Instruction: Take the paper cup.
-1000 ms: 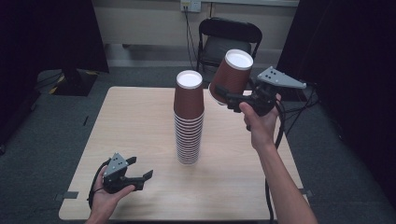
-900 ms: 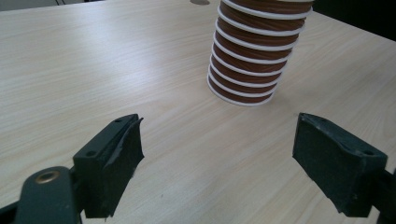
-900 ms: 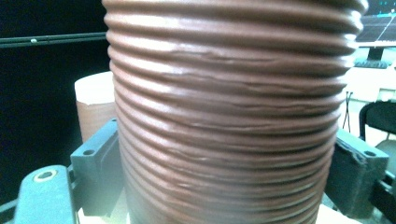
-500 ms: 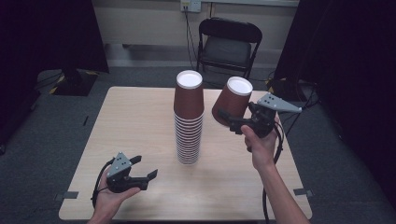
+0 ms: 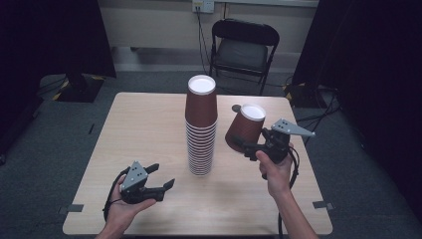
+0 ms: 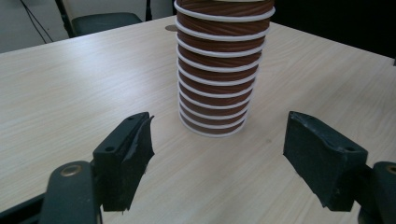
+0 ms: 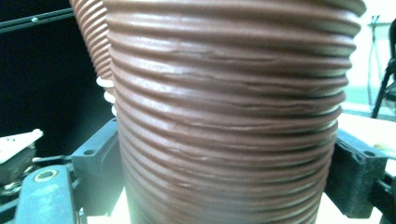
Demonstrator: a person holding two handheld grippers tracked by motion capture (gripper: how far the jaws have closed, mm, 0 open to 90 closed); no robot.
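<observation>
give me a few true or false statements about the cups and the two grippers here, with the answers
1. The right gripper is clamped on a single brown cup. True.
2. That cup hangs upside down. False: its white open mouth faces up, tilted a little away from the person.
3. The stack of cups stands upright on the table. True.
4. The left gripper grips the bottom of the stack. False: its jaws are apart with nothing between them, short of the stack, though they have just been closing a little.
5. The held cup rests on top of the stack. False: it is in the air to the right of the stack, lower than the stack's top.
</observation>
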